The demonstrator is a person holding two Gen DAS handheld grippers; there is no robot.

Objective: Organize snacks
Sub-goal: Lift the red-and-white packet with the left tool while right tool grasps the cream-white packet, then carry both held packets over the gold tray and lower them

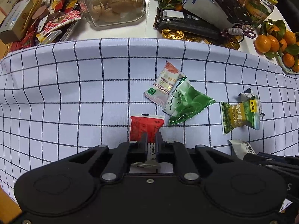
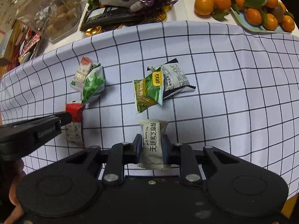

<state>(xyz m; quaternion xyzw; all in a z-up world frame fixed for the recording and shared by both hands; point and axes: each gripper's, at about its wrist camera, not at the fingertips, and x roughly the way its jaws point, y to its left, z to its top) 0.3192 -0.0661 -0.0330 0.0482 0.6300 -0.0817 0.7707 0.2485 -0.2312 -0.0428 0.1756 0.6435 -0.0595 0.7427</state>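
My left gripper point(image 1: 151, 136) is shut on a red snack packet point(image 1: 146, 126) above the checked cloth point(image 1: 74, 93). My right gripper point(image 2: 151, 141) is shut on a cream black-sesame crisp packet point(image 2: 152, 140). On the cloth lie a pink-white hawthorn strip packet point(image 1: 164, 84) under a green leafy packet point(image 1: 186, 102), and a yellow-green garlic pea packet point(image 1: 239, 114) resting against a white-black packet point(image 2: 175, 76). The left gripper with the red packet point(image 2: 74, 110) shows at the left of the right wrist view.
Beyond the cloth stand a glass jar of walnuts point(image 1: 114, 1), a heap of red and gold sweets point(image 1: 46, 22), a black packet point(image 1: 186, 21) on gold coins, a lidded jar point(image 1: 259, 9) and a tray of mandarins point(image 2: 252, 5).
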